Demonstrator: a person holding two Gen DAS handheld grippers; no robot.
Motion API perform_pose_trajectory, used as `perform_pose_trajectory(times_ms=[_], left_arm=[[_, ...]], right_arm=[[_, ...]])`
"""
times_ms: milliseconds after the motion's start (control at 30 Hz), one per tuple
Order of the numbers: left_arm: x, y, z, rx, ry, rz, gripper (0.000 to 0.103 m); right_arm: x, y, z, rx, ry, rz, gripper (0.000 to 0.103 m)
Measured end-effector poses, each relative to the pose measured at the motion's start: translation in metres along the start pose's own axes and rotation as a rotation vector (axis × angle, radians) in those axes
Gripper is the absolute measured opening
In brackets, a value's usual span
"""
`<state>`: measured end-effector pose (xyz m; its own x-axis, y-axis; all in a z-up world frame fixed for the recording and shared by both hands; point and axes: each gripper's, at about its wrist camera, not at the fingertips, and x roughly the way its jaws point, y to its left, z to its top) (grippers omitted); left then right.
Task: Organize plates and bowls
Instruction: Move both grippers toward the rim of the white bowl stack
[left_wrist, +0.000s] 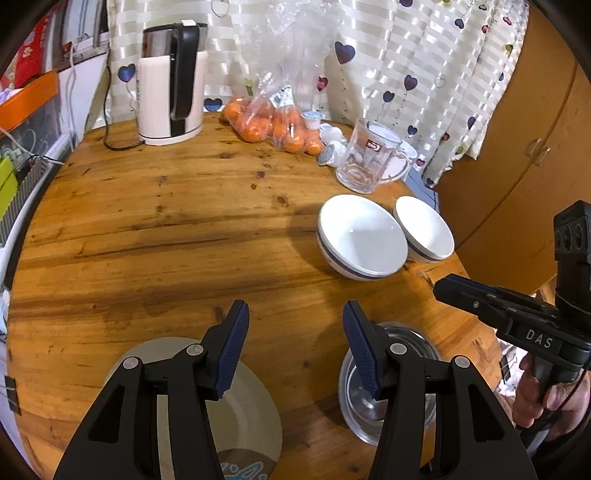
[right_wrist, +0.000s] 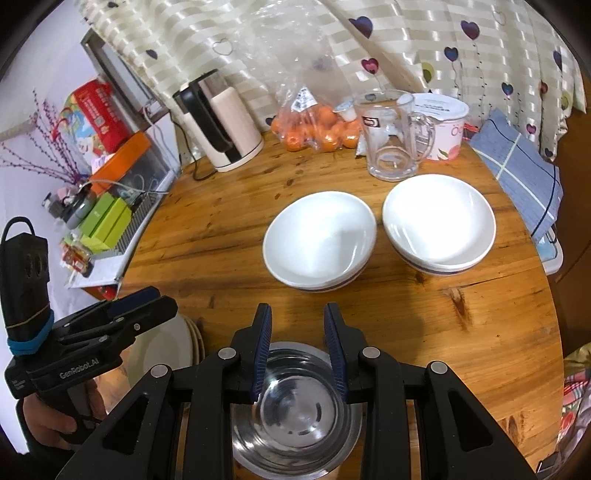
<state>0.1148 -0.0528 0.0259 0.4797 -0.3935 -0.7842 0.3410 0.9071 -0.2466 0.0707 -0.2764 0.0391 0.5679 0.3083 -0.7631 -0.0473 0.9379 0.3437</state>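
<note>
Two white bowls (right_wrist: 319, 243) (right_wrist: 439, 225) side by side mid-table. Steel bowl (right_wrist: 295, 410) near front edge, under empty, parted right gripper (right_wrist: 298, 354). Cream plate (left_wrist: 236, 406) beneath wide-open left gripper (left_wrist: 293, 347). Behind: glass mug (right_wrist: 391, 136), kettle (left_wrist: 171, 81).

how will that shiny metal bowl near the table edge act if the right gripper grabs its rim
The metal bowl looks thin-walled, so it is probably light for its size. Its polished surface may slip between the pads of the right gripper, whose jaws stand open above it. With a round bottom on the smooth wooden table, it might skid or rock if nudged.
</note>
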Motion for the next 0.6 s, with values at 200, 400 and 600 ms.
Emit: perform_pose_trajectory(times_ms=[200, 400, 600], left_arm=[[0.005, -0.011, 0.006, 0.039, 0.003, 0.007, 0.054], [0.012, -0.014, 0.013, 0.039, 0.011, 0.0, 0.054], [0.024, -0.013, 0.02, 0.023, 0.036, -0.008, 0.054]], right_arm=[[0.005, -0.009, 0.003, 0.031, 0.01, -0.005, 0.029], [0.007, -0.011, 0.005, 0.033, 0.013, -0.004, 0.029], [0.014, -0.02, 0.012, 0.053, 0.015, -0.007, 0.029]])
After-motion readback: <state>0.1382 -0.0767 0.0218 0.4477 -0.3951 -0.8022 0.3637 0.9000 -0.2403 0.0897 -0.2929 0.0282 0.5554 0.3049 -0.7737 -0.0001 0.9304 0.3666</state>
